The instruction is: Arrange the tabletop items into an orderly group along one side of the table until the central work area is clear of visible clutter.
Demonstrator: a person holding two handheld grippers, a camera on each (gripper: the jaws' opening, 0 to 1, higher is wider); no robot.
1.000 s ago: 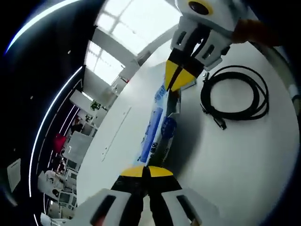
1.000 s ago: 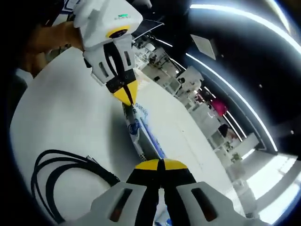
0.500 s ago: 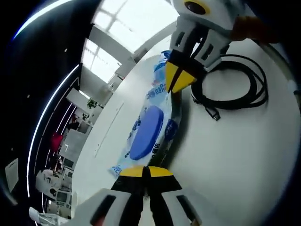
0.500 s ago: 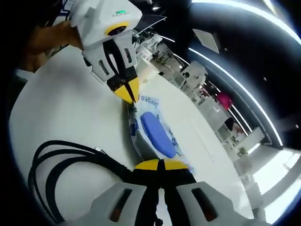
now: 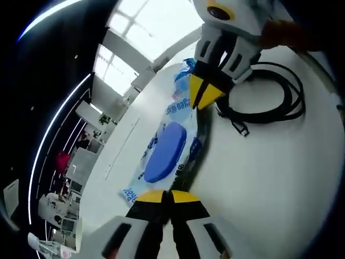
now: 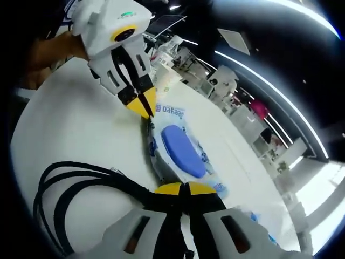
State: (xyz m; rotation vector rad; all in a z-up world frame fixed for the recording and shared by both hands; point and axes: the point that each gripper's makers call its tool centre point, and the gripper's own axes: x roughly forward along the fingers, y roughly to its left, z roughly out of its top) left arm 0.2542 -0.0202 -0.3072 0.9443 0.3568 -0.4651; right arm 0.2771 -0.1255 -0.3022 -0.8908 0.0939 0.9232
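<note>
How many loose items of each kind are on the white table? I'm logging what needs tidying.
Wet-wipe pack, pinched at opposite ends by the left gripper and the right gripper: 1
Coiled black cable: 1
Total: 2

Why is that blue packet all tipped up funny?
The wipes packet looks odd because both claws pinch it: the left claw at one end, the right claw at the other. It sits tilted beside the black cable.
</note>
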